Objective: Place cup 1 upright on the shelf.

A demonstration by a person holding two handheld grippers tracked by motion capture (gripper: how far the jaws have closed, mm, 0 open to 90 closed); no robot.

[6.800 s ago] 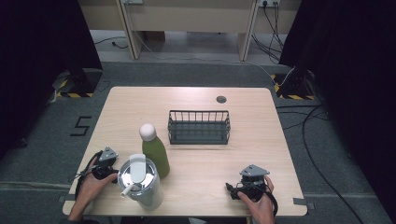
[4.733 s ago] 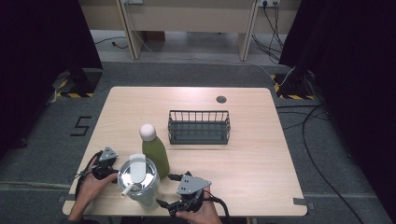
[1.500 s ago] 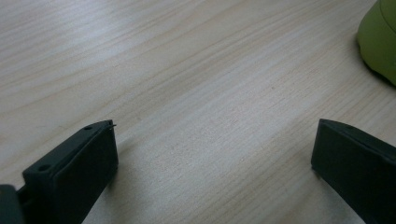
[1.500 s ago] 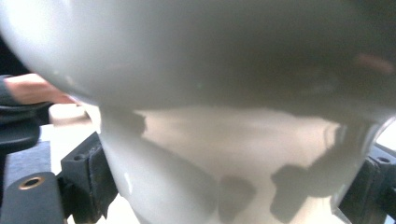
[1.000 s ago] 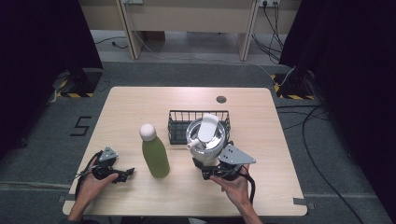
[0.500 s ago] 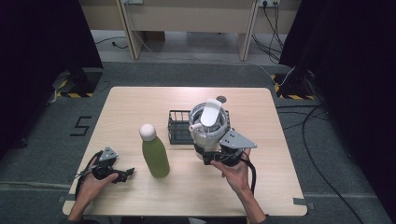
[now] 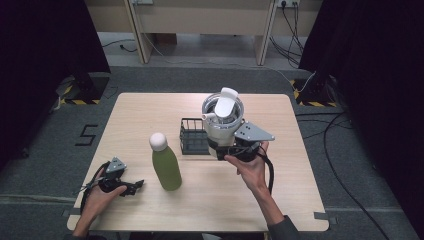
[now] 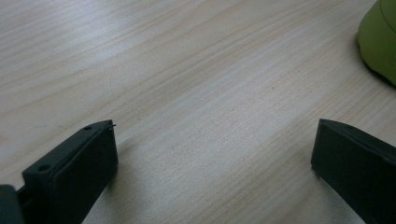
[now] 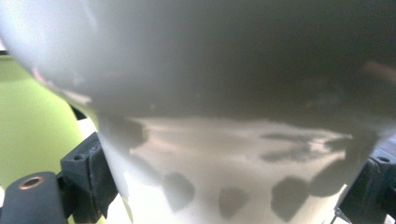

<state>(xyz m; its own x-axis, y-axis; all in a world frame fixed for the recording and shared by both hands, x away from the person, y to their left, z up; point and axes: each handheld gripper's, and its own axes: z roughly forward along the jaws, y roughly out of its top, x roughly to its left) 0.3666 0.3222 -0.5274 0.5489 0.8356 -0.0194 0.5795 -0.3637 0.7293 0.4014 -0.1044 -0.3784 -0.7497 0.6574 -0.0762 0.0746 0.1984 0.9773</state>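
While my left gripper (image 7: 131,185) rests near the table's (image 7: 150,107) front left corner with its jaws spread wide and nothing between them, the work sits with my other hand. Just to its right stands the green bottle (image 7: 165,162) with its white cap, upright on the wood, apart from the open jaws and untouched. Farther right, toward the middle of the table, the black wire basket (image 7: 192,137) waits; as far as I can see it holds nothing yet, though part of it is hidden. Over its right end I carry the steel tumbler (image 7: 222,120), lid on and upright, lifted clear of the table; my right gripper (image 7: 232,150) is clamped on its lower body, and in the right gripper view the metal wall (image 9: 233,154) sits squeezed between both black jaws. By my reckoning the pick-up and the lift are done and the carry is nearly over. What is left is to centre the tumbler above the basket, lower it inside and let go; the bottle may well follow.
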